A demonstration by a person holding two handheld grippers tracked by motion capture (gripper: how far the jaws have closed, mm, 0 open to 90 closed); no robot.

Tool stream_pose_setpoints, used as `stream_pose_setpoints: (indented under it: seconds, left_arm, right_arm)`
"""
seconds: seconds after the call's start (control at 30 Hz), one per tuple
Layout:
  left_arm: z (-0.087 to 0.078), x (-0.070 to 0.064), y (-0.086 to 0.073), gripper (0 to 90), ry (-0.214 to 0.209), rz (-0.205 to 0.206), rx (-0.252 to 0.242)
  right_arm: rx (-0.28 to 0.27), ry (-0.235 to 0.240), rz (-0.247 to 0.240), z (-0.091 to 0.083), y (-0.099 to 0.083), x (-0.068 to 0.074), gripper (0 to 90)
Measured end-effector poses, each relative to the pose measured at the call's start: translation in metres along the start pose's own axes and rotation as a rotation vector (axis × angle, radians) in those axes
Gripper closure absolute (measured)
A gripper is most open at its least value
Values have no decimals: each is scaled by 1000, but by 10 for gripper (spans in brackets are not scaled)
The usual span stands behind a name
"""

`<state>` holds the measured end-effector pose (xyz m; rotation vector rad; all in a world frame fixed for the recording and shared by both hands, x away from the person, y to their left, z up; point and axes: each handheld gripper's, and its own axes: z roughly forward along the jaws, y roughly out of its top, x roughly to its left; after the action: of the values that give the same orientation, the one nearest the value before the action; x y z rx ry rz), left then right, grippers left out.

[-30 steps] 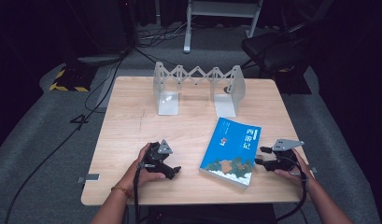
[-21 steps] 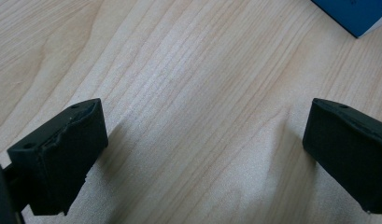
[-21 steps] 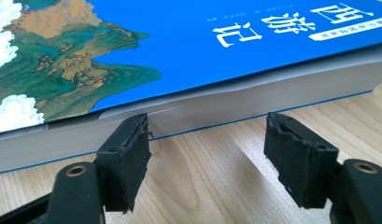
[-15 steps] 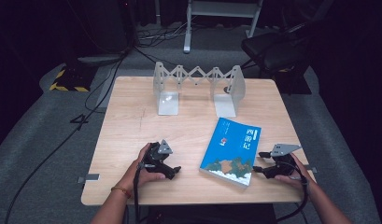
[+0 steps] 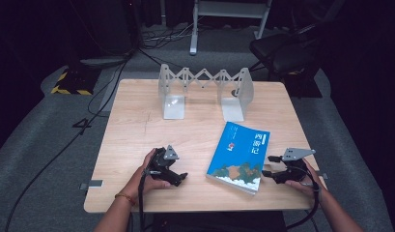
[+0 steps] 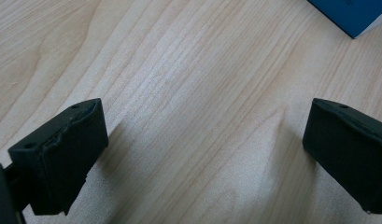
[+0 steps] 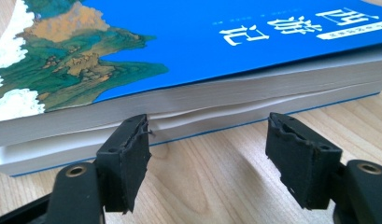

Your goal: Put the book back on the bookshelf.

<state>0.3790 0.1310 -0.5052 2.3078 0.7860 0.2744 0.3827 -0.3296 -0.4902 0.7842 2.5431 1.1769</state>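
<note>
Since the blue book (image 5: 242, 155) lies flat just in front of the spread, empty right gripper (image 5: 269, 166), page edge facing its jaws and long axis running toward the folding rack (image 5: 204, 92), the spread left gripper (image 5: 178, 178) sits farther off.

In the left gripper view the book (image 6: 354, 14) is cut off by the upper right corner, leaving just a blue cover corner. In the right gripper view its cover runs past the top and both sides. From the high view, the small print on the cover is too small to read, and both forearms are cut by the bottom edge.
</note>
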Motion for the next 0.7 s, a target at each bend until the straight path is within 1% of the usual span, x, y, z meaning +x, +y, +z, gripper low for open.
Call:
stream_pose_setpoints:
  seconds: [0.07, 0.2, 0.3, 0.33, 0.4, 0.47, 0.53, 0.6, 0.67, 0.7]
  left_arm:
    - [0, 0, 0, 6, 0, 0, 0]
    - [0, 0, 0, 5, -1, -2, 2]
    - [0, 0, 0, 6, -1, -1, 2]
    - [0, 0, 0, 6, -1, -2, 2]
    - [0, 0, 0, 6, 1, -1, 1]
    - [0, 0, 0, 6, 1, 0, 1]
    - [0, 0, 0, 6, 2, -2, 1]
    - [0, 0, 0, 6, 2, -2, 1]
    - [0, 0, 0, 6, 2, -1, 2]
    - [0, -1, 0, 6, 3, -2, 1]
  right_arm:
    - [2, -1, 3, 0, 0, 1, 322]
    - [14, -5, -6, 1, -2, 3, 336]
    - [16, 32, -22, 1, -3, 6, 336]
    - [20, 36, -35, 1, -3, 8, 336]
    - [30, 26, -51, 1, -3, 10, 336]
    - [34, 26, -49, 1, -2, 10, 335]
    - [46, 21, -46, 3, -3, 10, 313]
    - [28, 21, -46, 2, -2, 9, 307]
    - [23, 21, -46, 1, -1, 10, 307]
    - [11, 25, -35, 0, 0, 10, 307]
